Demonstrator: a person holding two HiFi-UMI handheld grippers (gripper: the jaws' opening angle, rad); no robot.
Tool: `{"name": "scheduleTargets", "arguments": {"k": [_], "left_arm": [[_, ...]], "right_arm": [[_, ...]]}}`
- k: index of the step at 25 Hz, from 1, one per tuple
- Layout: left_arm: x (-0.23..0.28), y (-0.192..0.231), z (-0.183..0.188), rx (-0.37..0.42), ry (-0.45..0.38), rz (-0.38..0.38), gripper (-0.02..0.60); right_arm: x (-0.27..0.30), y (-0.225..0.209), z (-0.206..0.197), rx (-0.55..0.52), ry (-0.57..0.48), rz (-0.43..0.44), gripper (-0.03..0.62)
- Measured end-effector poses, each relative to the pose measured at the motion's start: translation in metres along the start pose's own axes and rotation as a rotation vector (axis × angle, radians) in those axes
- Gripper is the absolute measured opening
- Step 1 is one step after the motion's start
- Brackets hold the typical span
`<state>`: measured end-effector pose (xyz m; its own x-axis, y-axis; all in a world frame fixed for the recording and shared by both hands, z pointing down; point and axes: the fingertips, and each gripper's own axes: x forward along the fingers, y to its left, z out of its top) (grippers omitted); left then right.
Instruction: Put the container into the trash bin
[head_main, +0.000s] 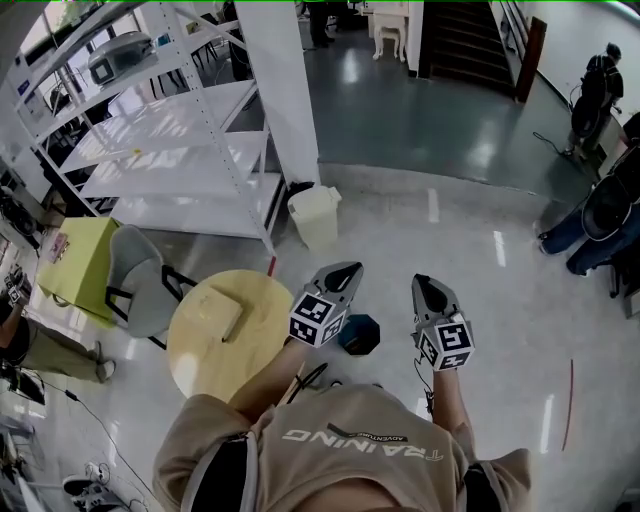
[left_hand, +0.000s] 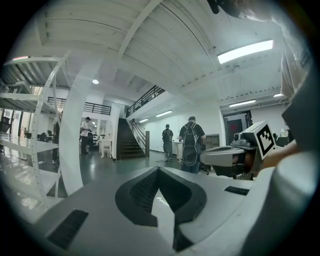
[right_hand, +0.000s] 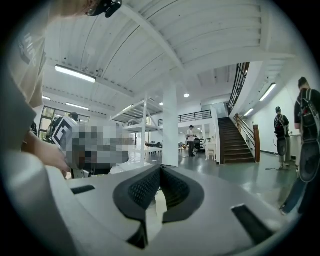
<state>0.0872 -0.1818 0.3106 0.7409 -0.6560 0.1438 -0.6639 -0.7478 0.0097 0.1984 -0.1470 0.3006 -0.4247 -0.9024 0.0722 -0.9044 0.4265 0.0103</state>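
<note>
- Container (head_main: 218, 312) — pale box — sits on round yellow table (head_main: 200, 365), apart from cream trash bin (head_main: 315, 215); only head view shows them.
- Gripper views: left gripper (left_hand: 159, 171), right gripper (right_hand: 160, 170) clenched, empty.

you're standing in a big open hall, more a lab or workshop floor than a home. the polished grey floor (head_main: 440, 130) runs wide and shiny around you. a tall white metal shelving rack (head_main: 170, 150) stands beside a square white pillar (head_main: 280, 90). a dark staircase (head_main: 465, 40) climbs to an upper level with a black railing (left_hand: 145, 97). above you a white ribbed ceiling (right_hand: 200, 35) carries long strip lights (left_hand: 245, 51). close to you are a round wooden table (head_main: 195, 365) and a grey chair (head_main: 140, 285), and people with backpacks (left_hand: 190, 142) stand about further off.
</note>
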Motion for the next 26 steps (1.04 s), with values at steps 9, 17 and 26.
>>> {"name": "scheduleTargets", "arguments": {"k": [9,17,26], "left_arm": [[0.007,0.000,-0.010,-0.017,0.017,-0.032,0.002],[0.004,0.001,-0.012,-0.042,0.029,-0.026,0.002],[0.006,0.006,-0.015,-0.051,0.035,-0.003,0.002]], "right_arm": [[0.000,-0.004,-0.009,0.002,0.019,-0.015,0.003],[0.004,0.000,-0.018,0.012,0.037,-0.003,0.003],[0.006,-0.004,-0.018,0.009,0.046,0.016,0.003]]}}
